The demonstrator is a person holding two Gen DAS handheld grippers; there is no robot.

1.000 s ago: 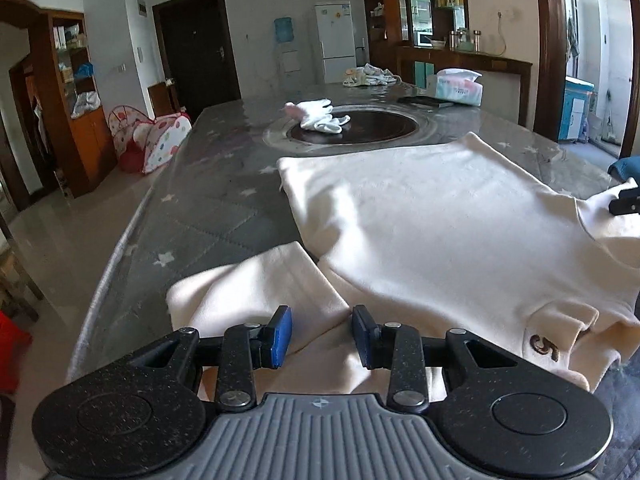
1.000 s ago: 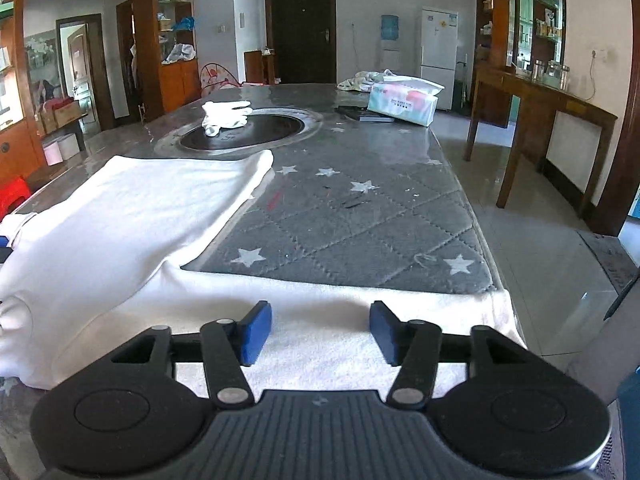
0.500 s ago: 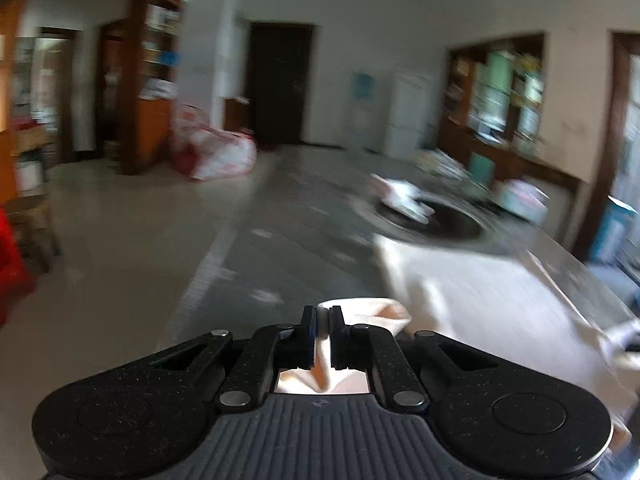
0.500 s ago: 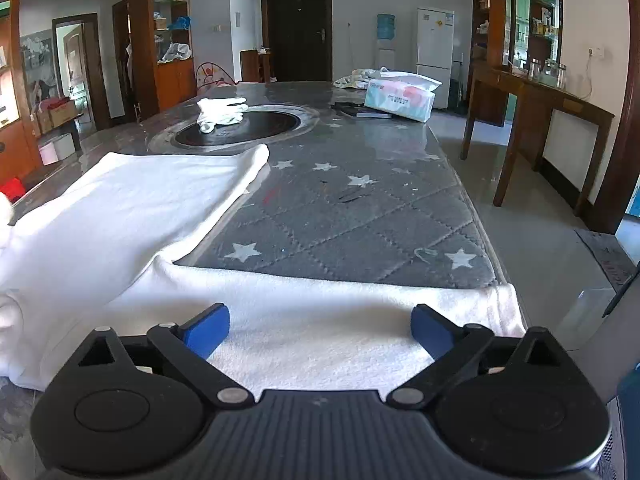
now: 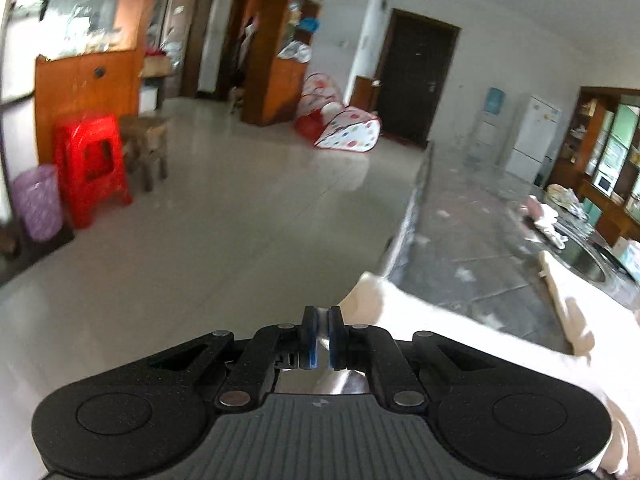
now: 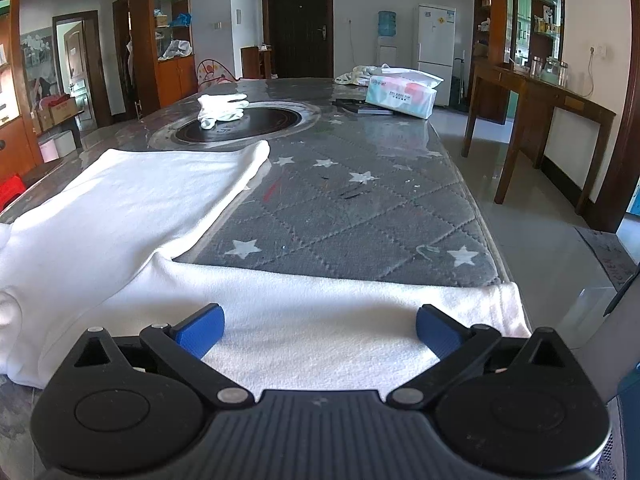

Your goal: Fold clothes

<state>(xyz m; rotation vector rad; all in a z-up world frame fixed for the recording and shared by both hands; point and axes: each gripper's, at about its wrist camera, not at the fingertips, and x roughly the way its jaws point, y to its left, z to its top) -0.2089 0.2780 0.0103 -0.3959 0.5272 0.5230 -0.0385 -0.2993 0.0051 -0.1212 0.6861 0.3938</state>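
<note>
A cream long-sleeved shirt (image 6: 132, 200) lies spread on the grey star-patterned table (image 6: 360, 216). Its right sleeve (image 6: 320, 312) stretches across the near edge under my right gripper (image 6: 320, 330), which is wide open just above it. My left gripper (image 5: 321, 336) is shut, with blue pads nearly together. The shirt's left sleeve (image 5: 420, 320) hangs beside and under it, lifted off the table's left edge. Whether cloth sits between the pads is hard to see in the blurred left wrist view.
White gloves (image 6: 222, 106) lie on the round dark inset (image 6: 240, 124) mid-table. A tissue pack (image 6: 402, 92) and a dark flat item (image 6: 362, 107) sit at the far right. A red stool (image 5: 92, 164) and a wooden stool (image 5: 146, 148) stand on the floor to the left.
My left gripper closed on the left sleeve, then swung up and left, off the table edge. My right gripper opened wide over the right sleeve.
</note>
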